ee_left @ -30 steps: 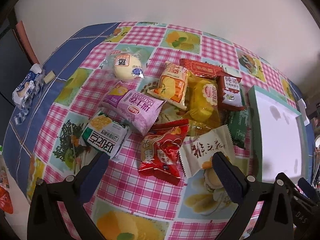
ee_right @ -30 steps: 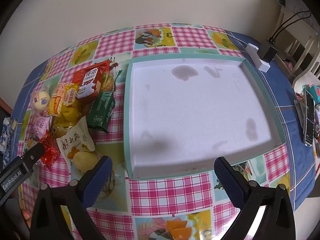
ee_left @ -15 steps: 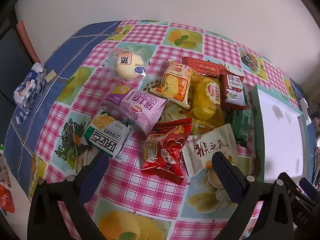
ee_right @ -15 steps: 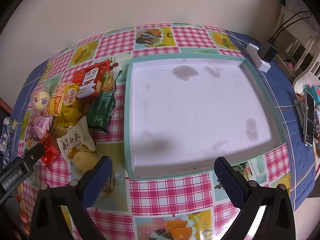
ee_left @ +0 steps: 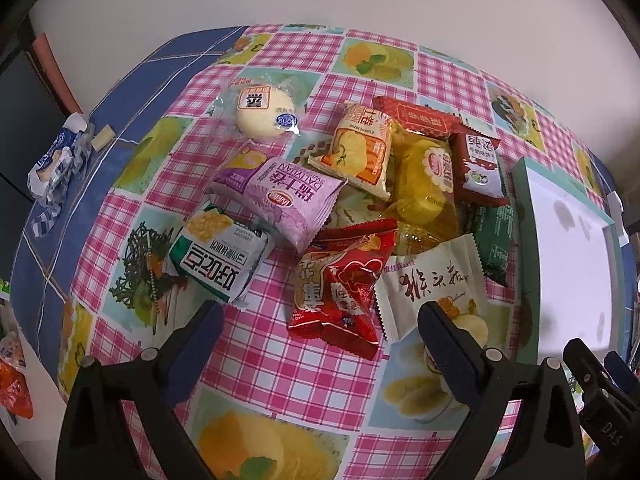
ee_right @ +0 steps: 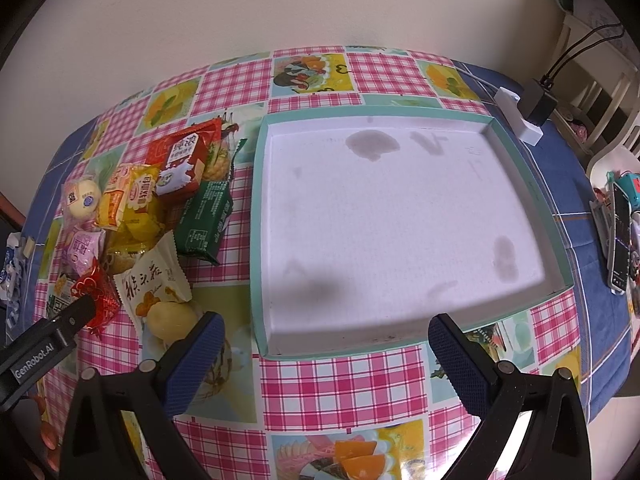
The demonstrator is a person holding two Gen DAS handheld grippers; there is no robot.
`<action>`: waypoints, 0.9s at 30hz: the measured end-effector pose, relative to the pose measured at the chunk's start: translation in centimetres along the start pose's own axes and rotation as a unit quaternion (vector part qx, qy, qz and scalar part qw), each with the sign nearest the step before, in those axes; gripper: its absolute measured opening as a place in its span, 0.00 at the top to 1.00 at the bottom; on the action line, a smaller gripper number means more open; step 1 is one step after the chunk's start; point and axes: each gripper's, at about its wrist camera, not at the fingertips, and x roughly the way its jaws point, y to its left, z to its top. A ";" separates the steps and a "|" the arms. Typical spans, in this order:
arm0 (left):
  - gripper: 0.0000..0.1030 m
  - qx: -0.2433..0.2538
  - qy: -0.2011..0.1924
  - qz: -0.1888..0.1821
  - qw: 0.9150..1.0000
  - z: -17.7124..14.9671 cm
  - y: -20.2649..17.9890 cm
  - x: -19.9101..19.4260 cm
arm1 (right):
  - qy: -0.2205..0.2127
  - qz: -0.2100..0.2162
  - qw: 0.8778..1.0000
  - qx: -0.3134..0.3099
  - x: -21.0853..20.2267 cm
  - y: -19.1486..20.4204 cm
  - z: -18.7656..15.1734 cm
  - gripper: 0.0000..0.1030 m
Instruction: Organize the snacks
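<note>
A pile of wrapped snacks lies on the checked tablecloth: a red packet, a cream packet, a purple packet, a white and green packet, a yellow one and a round bun. My left gripper is open and empty, just in front of the red packet. A white tray with a teal rim lies empty to the right of the pile. My right gripper is open and empty over the tray's near edge.
A crumpled blue and white wrapper lies at the table's left edge. A white power strip with a black plug sits behind the tray. Phones lie at the right edge. The left gripper's body shows in the right wrist view.
My left gripper has moved forward and lower towards the snack pile, so the packets look larger. The right gripper has stayed still.
</note>
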 end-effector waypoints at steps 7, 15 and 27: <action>0.05 0.001 0.004 0.002 1.000 0.0 -0.1 0.1 | 0.000 -0.001 1.000 0.000 0.0 0.0 0.0 0.00; 0.05 -0.003 0.008 0.006 1.000 0.0 0.1 0.2 | 0.000 -0.001 1.000 -0.001 0.0 0.0 0.0 0.00; 0.05 -0.015 0.011 0.007 1.000 0.1 0.4 0.4 | -0.003 0.002 1.000 -0.004 0.2 0.5 -0.1 0.00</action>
